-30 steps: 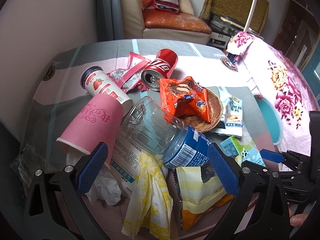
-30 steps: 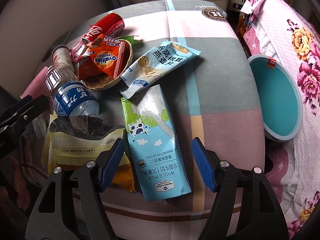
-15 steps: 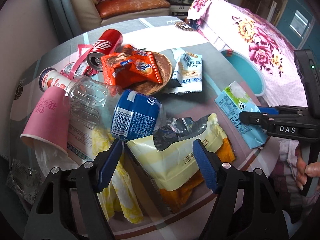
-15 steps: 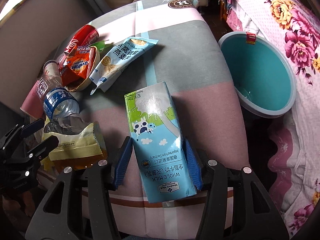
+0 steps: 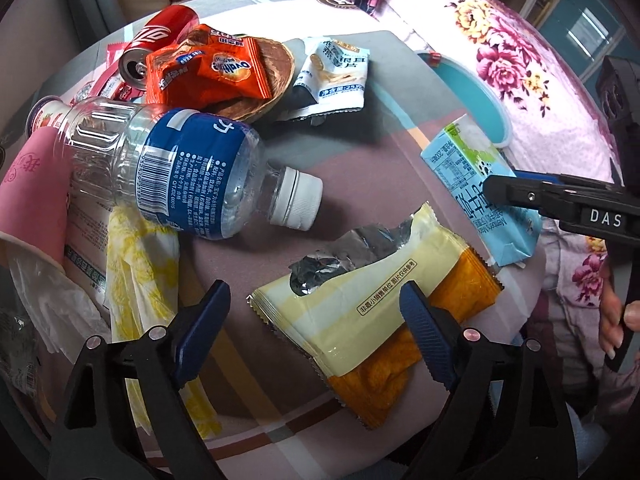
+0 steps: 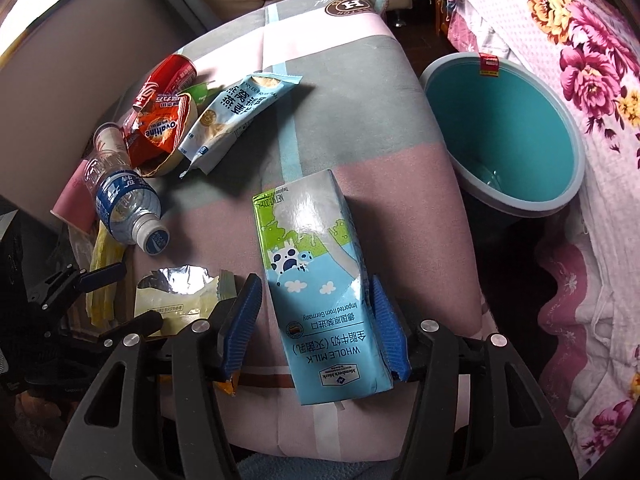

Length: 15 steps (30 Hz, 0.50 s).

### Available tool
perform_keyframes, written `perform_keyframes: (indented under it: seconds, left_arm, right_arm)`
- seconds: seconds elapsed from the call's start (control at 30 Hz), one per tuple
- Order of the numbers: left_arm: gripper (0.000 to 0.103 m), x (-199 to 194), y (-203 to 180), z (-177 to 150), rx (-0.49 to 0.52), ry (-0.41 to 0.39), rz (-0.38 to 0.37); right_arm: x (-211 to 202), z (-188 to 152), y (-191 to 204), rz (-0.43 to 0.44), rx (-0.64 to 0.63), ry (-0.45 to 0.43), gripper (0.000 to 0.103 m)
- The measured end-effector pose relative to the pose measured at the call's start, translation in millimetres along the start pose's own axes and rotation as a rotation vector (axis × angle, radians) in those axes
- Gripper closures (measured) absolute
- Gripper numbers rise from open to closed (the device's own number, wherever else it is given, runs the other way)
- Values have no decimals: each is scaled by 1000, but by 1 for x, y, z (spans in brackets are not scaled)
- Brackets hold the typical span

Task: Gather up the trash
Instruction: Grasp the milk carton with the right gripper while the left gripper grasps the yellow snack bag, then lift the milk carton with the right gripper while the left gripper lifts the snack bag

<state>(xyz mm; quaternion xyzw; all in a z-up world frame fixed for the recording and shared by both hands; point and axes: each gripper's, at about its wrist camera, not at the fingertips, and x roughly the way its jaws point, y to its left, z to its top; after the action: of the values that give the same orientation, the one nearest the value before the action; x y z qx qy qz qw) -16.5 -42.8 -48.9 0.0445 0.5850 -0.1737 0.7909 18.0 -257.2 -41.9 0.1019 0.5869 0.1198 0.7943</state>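
A torn yellow and orange snack bag (image 5: 372,304) lies flat near the table's front edge. My left gripper (image 5: 312,328) straddles it with its jaws opening; the left pad stands apart from the bag. A light blue milk carton (image 6: 316,288) lies at the table's right edge between the fingers of my right gripper (image 6: 316,324). Those jaws are opening too, with a small gap at the left pad. Right of the table, lower down, stands a teal bin (image 6: 512,128) with nothing in it.
A plastic bottle (image 5: 168,168), a red can (image 5: 160,36), an orange wrapper (image 5: 212,68), a pink cup (image 5: 32,192) and a white-blue packet (image 5: 340,72) crowd the table's left and back. A flowered bedspread (image 6: 580,40) lies right of the bin. A person's hand (image 5: 616,320) holds the right gripper.
My left gripper moved right, from over the bottle to over the yellow bag. My right gripper closed in on the milk carton, then widened a little, and the bin came closer in its view.
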Motion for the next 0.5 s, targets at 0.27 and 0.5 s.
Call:
perform_keyframes:
  seconds: [0.27, 0.5]
  left_arm:
    - [11, 19, -4, -6, 26, 30, -1]
    - [72, 6, -18, 0, 77, -39, 6]
  right_arm:
    - [21, 7, 15, -56, -73, 14, 52]
    - [3, 5, 8, -8, -44, -29, 52]
